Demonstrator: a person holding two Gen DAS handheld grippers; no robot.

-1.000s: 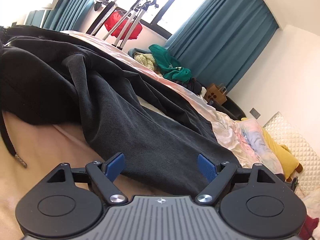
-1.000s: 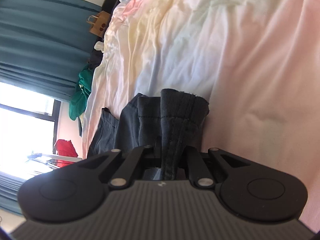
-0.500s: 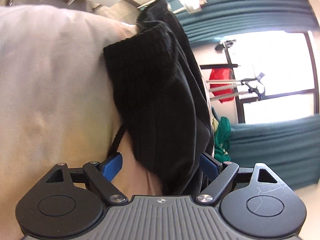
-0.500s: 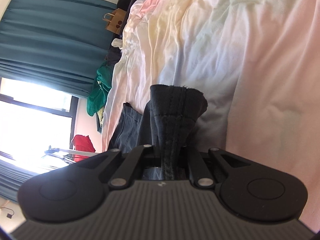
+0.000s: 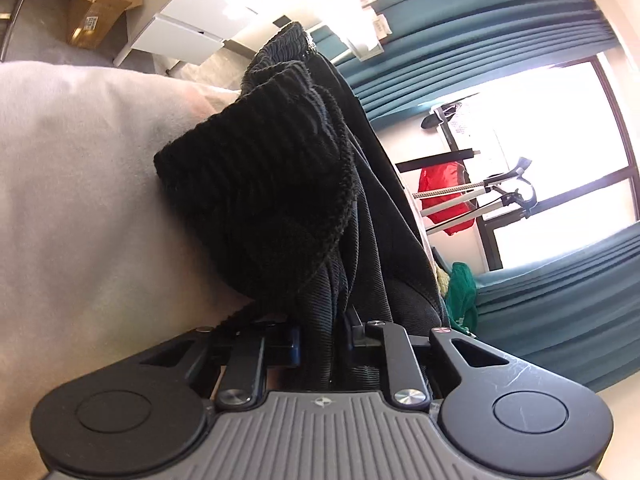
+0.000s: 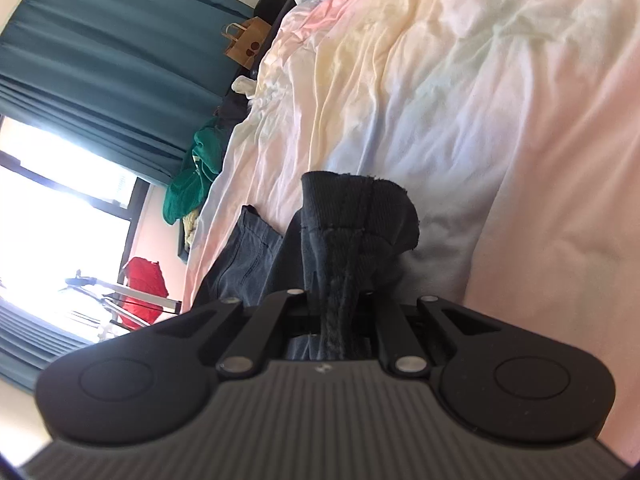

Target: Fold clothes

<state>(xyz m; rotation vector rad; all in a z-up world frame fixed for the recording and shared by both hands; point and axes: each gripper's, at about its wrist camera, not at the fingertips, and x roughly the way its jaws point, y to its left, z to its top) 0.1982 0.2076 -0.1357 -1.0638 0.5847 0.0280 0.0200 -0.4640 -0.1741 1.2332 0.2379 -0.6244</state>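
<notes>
While no label or writing can be read, a cardboard box [image 5: 96,16] shows a blurred sticker. Your left claw [image 5: 320,340] has just been closing, and its jaws now pinch the dark garment [image 5: 280,200] at a ribbed black cuff, bunched between them. Your right claw [image 6: 334,320] is clamped narrow on a stitched seam of the same dark garment [image 6: 356,216]. The garment lies on the bed [image 6: 460,80], over its pale, pastel sheet.

The trousers [image 6: 256,256] lie on the bed [image 6: 480,100], a paper bag [image 6: 246,42] past its far edge, clothes pile [image 6: 192,176] beside it.
</notes>
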